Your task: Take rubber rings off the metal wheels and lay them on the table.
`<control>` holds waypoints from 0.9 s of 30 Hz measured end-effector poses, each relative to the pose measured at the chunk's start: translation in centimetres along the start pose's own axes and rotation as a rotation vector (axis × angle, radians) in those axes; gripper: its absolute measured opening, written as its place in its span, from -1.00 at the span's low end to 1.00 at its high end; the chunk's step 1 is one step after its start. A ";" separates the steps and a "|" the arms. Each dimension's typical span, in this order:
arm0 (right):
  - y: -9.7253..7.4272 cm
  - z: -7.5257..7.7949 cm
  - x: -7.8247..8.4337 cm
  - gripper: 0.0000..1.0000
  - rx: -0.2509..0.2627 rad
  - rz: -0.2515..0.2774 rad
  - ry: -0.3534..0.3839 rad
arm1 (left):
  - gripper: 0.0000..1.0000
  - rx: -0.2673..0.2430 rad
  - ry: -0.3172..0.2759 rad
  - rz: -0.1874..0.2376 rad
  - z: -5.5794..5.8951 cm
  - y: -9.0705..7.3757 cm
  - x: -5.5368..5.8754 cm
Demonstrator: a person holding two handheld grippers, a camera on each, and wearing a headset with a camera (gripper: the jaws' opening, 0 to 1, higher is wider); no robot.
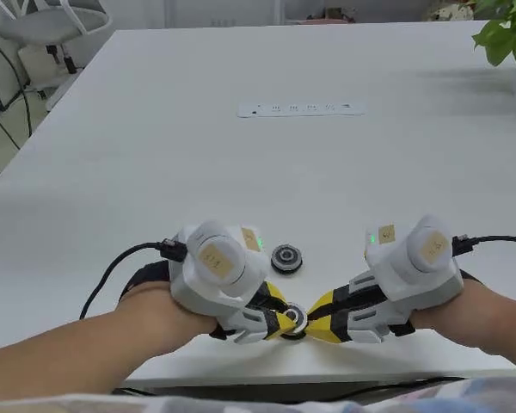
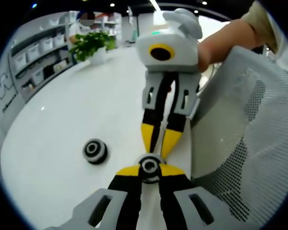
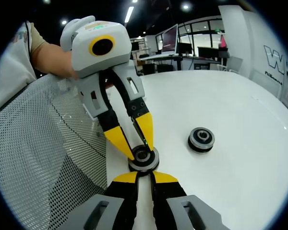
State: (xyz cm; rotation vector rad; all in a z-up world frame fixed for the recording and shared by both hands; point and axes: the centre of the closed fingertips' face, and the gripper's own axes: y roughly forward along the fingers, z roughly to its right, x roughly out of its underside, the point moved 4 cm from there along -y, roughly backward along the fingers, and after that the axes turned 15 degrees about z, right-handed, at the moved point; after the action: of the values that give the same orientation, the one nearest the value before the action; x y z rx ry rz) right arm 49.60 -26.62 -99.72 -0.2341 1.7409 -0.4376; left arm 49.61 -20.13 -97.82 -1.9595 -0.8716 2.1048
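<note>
One wheel (image 1: 294, 317) clamped, second wheel (image 1: 286, 258) lying flat

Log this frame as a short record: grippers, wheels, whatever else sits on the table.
left gripper: jaws closed around the held wheel
right gripper: jaws nearly together, seemingly pinching the same wheel's rim from the opposite side
held wheel: between both grippers, near the front edge of the white table
loose wheel: flat on the table just beyond the grippers, dark band around it
power strip: farther back, mid-table
plant: far right corner
</note>
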 end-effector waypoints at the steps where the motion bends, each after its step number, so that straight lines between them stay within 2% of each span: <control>1: 0.0 0.0 0.0 -0.86 0.000 0.000 0.000 | -0.74 0.000 0.000 0.000 0.0 0.0 0.0; 5: 0.1 0.1 0.0 -0.89 0.005 -0.006 0.010 | -0.74 -0.002 0.000 0.000 0.0 0.0 0.0; 12: 0.0 0.3 0.2 -1.00 0.027 0.001 0.077 | -0.74 -0.003 0.003 -0.001 0.0 0.0 0.0; 19: -0.3 0.4 0.1 -1.00 0.048 0.013 0.159 | -0.74 -0.005 0.004 -0.002 0.0 0.0 0.0; 27: -0.6 0.5 0.0 -1.00 0.063 0.035 0.212 | -0.74 -0.004 0.005 -0.002 0.0 0.0 0.0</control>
State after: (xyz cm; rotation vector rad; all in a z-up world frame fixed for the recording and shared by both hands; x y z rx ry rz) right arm 50.06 -27.23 -99.52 -0.1146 1.9321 -0.5054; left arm 49.65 -20.14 -97.85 -1.9646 -0.8773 2.0980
